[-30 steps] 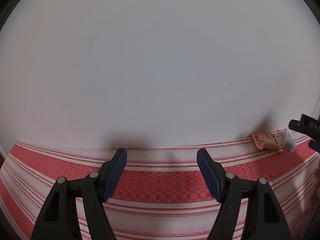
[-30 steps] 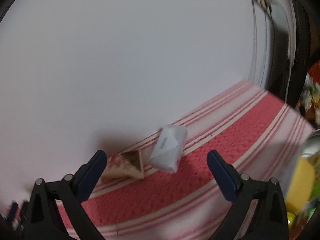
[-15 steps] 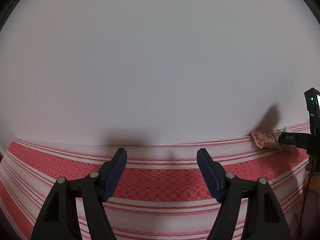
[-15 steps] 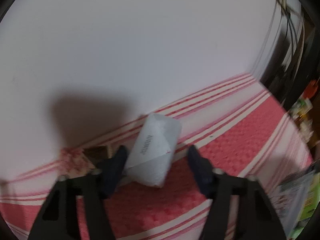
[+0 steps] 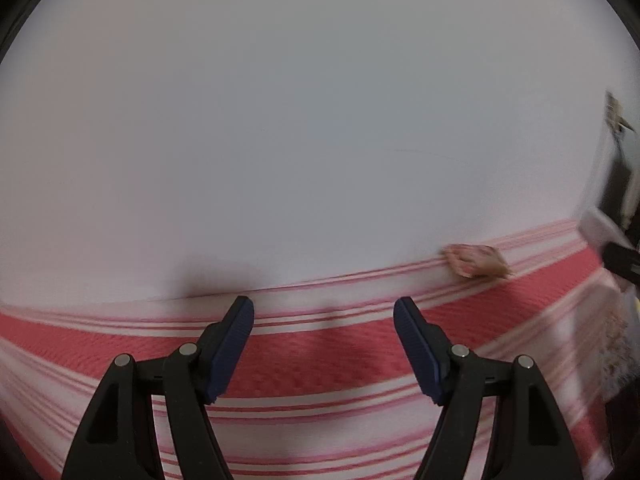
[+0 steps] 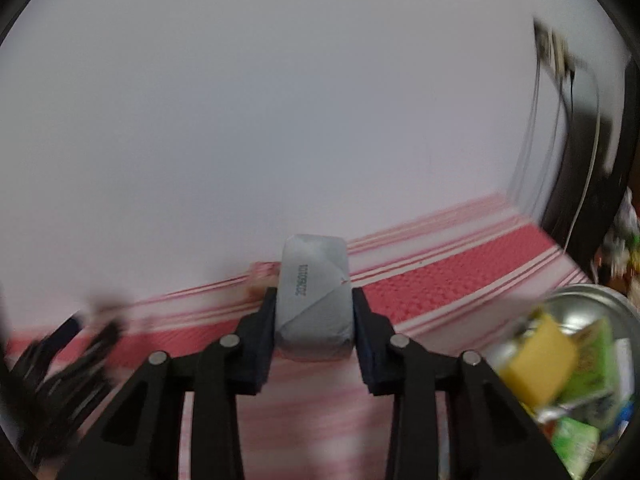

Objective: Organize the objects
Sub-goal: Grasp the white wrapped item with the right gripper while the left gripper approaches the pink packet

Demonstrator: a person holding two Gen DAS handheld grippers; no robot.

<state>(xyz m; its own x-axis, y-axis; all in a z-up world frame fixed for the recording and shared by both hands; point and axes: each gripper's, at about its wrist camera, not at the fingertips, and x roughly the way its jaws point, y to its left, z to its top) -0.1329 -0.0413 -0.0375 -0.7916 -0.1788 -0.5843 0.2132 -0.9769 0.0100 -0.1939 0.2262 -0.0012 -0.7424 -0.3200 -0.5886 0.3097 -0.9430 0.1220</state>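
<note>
My right gripper [image 6: 314, 312] is shut on a white wrapped packet [image 6: 314, 300] with a printed date code and holds it above the red-and-white striped cloth [image 6: 440, 280]. A pink patterned packet [image 5: 476, 261] lies on the cloth against the white wall, partly hidden behind the white packet in the right wrist view [image 6: 262, 274]. My left gripper [image 5: 323, 344] is open and empty over the cloth [image 5: 320, 348], well left of the pink packet. The white packet shows blurred at the right edge of the left wrist view [image 5: 600, 230].
A metal bowl [image 6: 584, 296] at the right holds several snack packets, yellow and green among them. A white wall [image 5: 320, 120] stands right behind the cloth. Cables and a dark frame [image 6: 580, 140] stand at the far right.
My right gripper closed on the white packet and lifted it away from the pink packet. The left gripper shifted a little; the pink packet stayed put.
</note>
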